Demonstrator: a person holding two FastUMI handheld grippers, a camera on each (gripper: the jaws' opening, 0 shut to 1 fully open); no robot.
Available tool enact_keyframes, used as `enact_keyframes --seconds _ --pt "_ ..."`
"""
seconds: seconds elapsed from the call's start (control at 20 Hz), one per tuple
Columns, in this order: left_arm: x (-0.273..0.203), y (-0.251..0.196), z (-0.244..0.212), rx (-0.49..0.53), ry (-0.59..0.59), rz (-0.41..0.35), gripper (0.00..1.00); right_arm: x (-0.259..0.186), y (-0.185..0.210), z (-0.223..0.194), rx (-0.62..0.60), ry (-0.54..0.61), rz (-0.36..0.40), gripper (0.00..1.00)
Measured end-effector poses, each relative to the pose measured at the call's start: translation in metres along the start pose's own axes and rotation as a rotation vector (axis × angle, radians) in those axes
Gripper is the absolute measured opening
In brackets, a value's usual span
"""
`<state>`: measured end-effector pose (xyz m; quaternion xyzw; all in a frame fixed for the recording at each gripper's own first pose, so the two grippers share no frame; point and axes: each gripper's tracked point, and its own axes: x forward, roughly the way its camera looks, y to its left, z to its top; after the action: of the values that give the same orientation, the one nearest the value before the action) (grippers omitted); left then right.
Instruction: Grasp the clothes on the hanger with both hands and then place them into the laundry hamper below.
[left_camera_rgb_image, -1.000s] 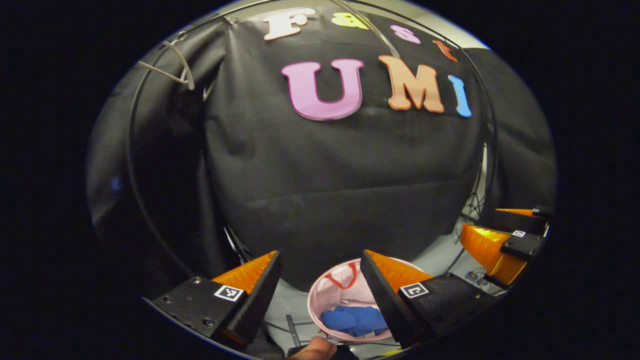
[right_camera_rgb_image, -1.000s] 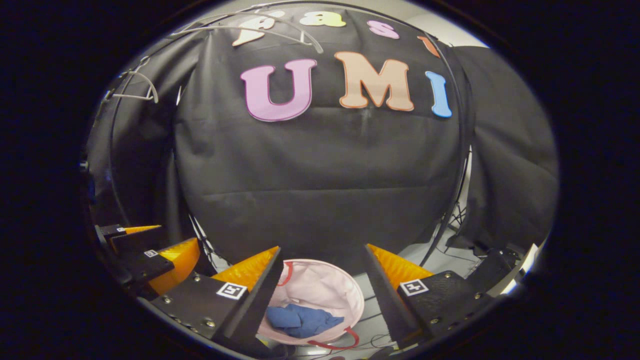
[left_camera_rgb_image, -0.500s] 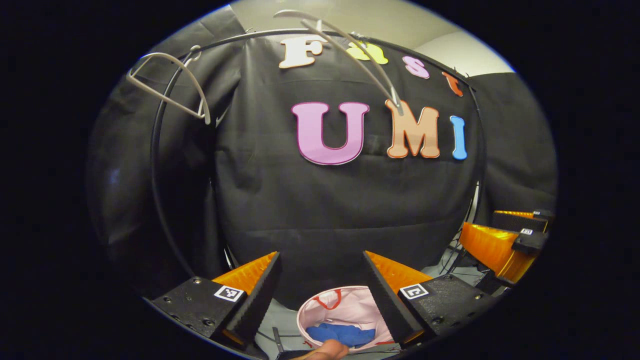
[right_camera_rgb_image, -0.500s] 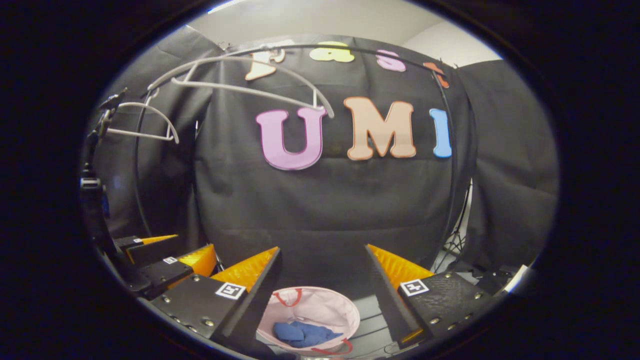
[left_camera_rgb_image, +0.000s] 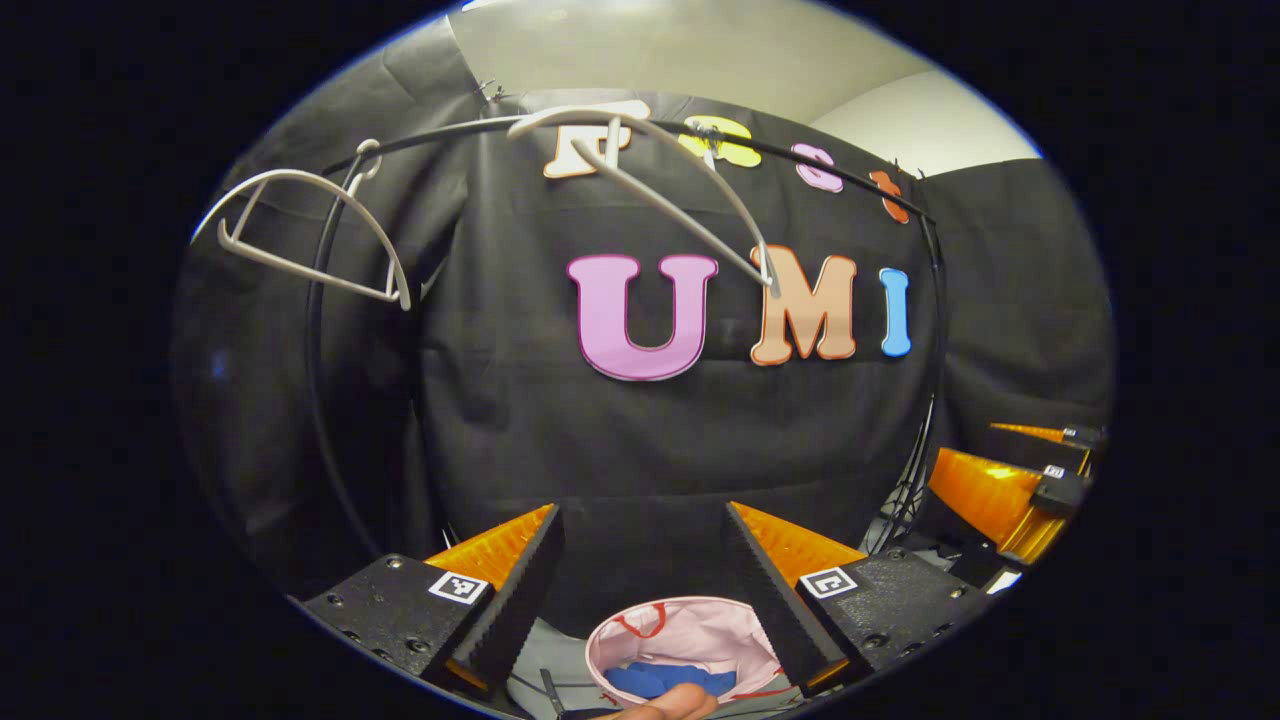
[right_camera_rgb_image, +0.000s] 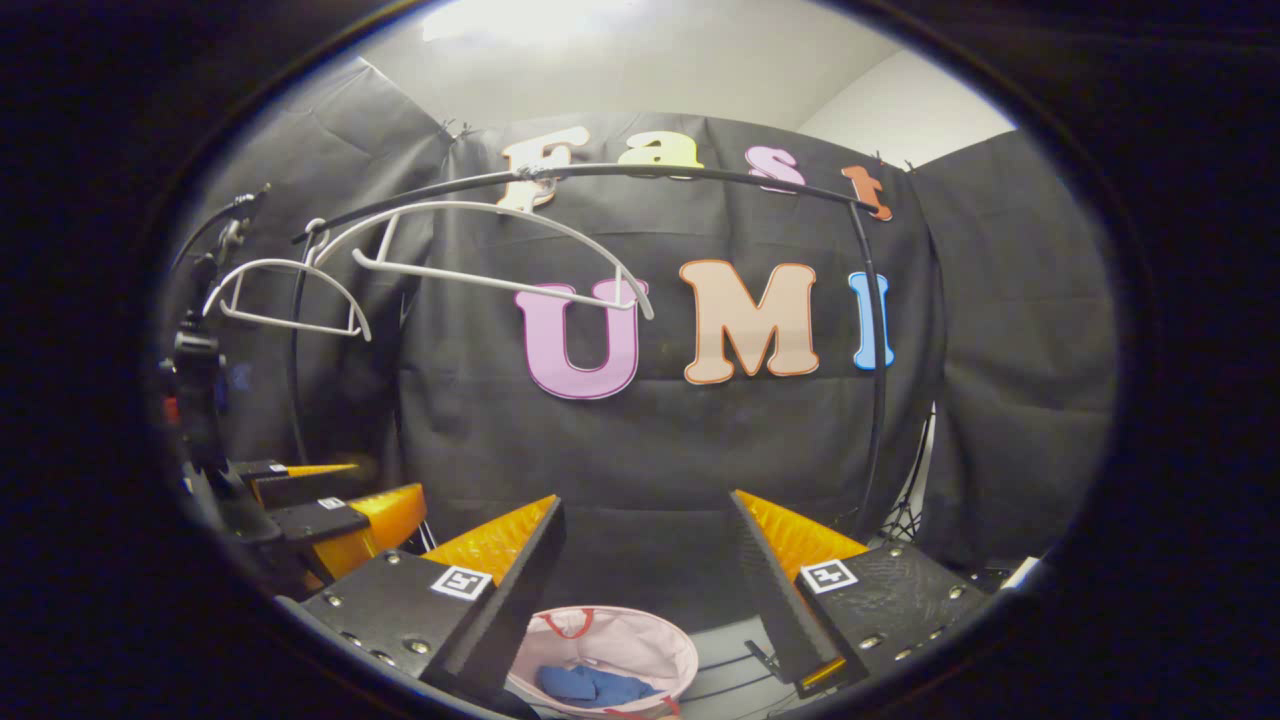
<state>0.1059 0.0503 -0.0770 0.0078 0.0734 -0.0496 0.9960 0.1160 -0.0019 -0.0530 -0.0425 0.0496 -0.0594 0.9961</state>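
- Below both grippers: blue clothes (right_camera_rgb_image: 590, 685) lie inside pink hamper (right_camera_rgb_image: 650, 640).
- Left gripper (left_camera_rgb_image: 640, 585), right gripper (right_camera_rgb_image: 645, 580): jaws wide, empty.
- Hangers (right_camera_rgb_image: 480, 275) bare; judged done, retreat clear of the rail (right_camera_rgb_image: 870, 350).

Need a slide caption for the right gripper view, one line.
Right tongs open above the pink hamper holding blue clothes; two bare hangers on the rail.

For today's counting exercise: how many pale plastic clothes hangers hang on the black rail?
2: one pale plastic hanger near the black rail's left end, another bare hanger nearer its middle.
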Motion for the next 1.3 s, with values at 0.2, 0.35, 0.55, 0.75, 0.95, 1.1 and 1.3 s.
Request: enact_keyframes --seconds 0.2,0.35,0.55,0.75,0.95,1.1,1.3 --pt "-0.007 -0.001 0.029 0.017 -0.022 -0.011 0.99 0.002 -0.008 0.002 -0.01 0.049 0.015 0.99" --pt "-0.012 0.008 0.043 0.015 -0.013 0.014 0.99 -0.002 -0.015 0.018 -0.05 0.049 0.016 0.93" --pt "-0.018 0.01 0.064 -0.005 -0.032 0.023 0.97 -0.004 -0.006 0.033 0.006 0.043 0.07 0.96" --pt "-0.025 0.009 0.079 -0.01 -0.047 0.041 0.99 -0.005 -0.008 0.054 0.027 0.02 0.097 0.96" --pt "-0.031 -0.001 0.093 -0.015 -0.087 0.027 0.99 -0.015 -0.026 0.072 0.009 -0.02 0.077 0.93" --pt "-0.03 -0.004 0.097 -0.022 -0.102 0.038 0.99 -0.025 -0.031 0.08 0.016 -0.052 0.081 0.93" --pt "-0.023 -0.016 0.089 -0.046 -0.095 0.034 0.99 -0.037 -0.034 0.086 0.069 -0.082 0.117 0.94"
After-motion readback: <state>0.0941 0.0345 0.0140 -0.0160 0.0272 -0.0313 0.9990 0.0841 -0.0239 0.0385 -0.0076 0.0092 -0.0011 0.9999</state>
